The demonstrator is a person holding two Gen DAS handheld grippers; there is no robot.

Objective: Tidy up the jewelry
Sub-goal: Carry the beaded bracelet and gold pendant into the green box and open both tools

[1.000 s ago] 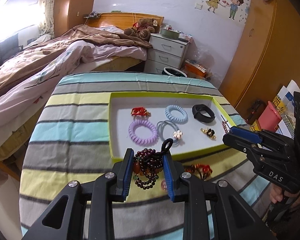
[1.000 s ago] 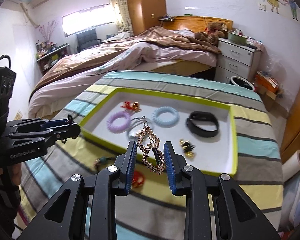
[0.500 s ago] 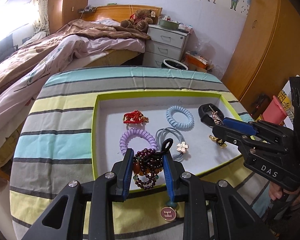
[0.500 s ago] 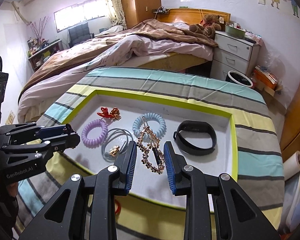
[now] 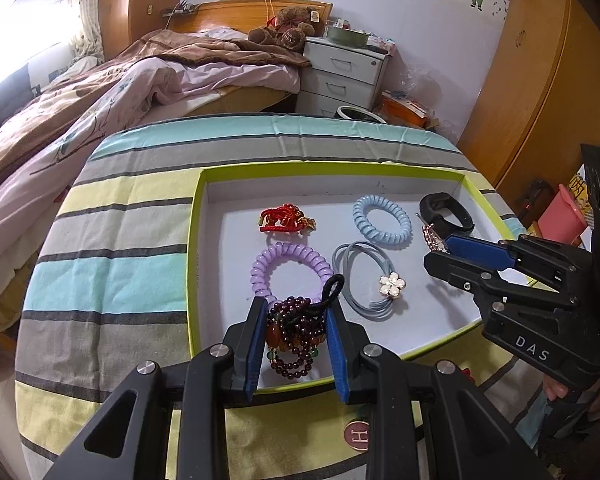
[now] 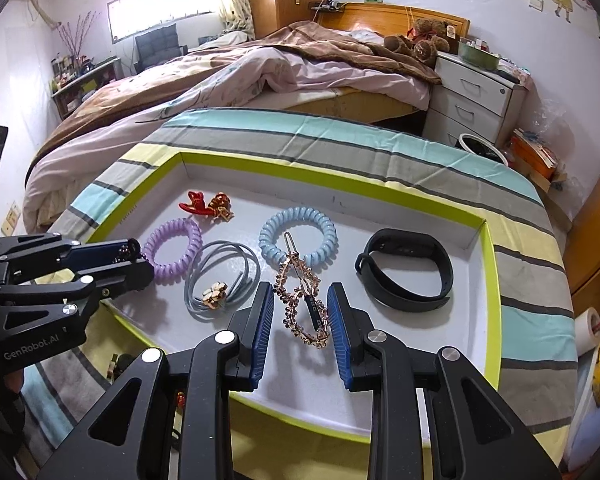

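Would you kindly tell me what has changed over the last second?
Both grippers advanced over the green-rimmed white tray: the left gripper brought its dark red bead bracelet in, the right gripper its rose-gold hair clip. Both grips and the tray's contents are unchanged.

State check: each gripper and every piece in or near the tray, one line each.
left gripper: shut on bead bracelet, over the tray's near edge
right gripper: shut on gold hair clip, over the tray
tray: open, on the striped cloth
purple coil tie, blue coil tie, black band: lying in the tray
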